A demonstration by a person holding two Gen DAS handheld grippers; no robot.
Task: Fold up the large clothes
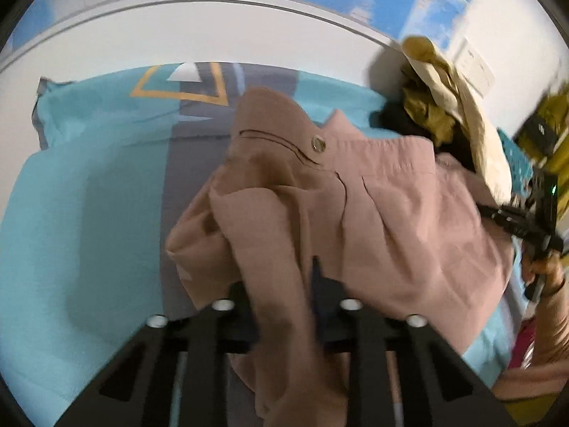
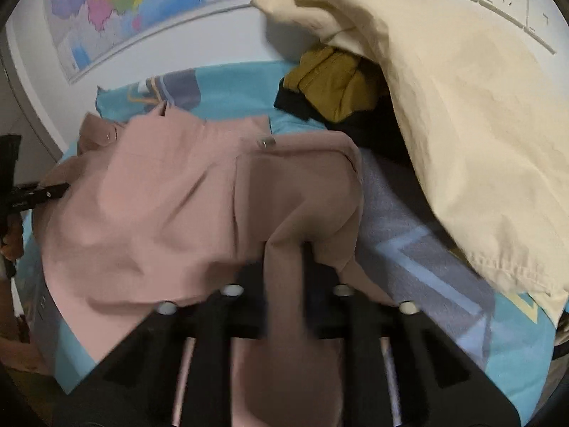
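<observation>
Nearest the left wrist camera, the left gripper [image 1: 284,284] is clamped on a bunched fold of the dusty-pink garment [image 1: 373,206], the cloth running down between its black fingers. Likewise the right gripper [image 2: 284,267] pinches another fold of the same garment [image 2: 160,206], cloth pressed between its fingers. The frames are blurred here, so exactly which edge each one holds is hard to tell. The garment spreads between the two grippers over a bed with a teal and grey sheet [image 1: 89,195], its snap buttons [image 1: 317,143] facing up. Beyond it, toward the wall, lies a heap of other clothes: a cream piece [image 2: 462,124] draped over a mustard one [image 2: 330,82] and something black [image 2: 302,103]. A map [image 2: 117,3] hangs on the wall behind.
</observation>
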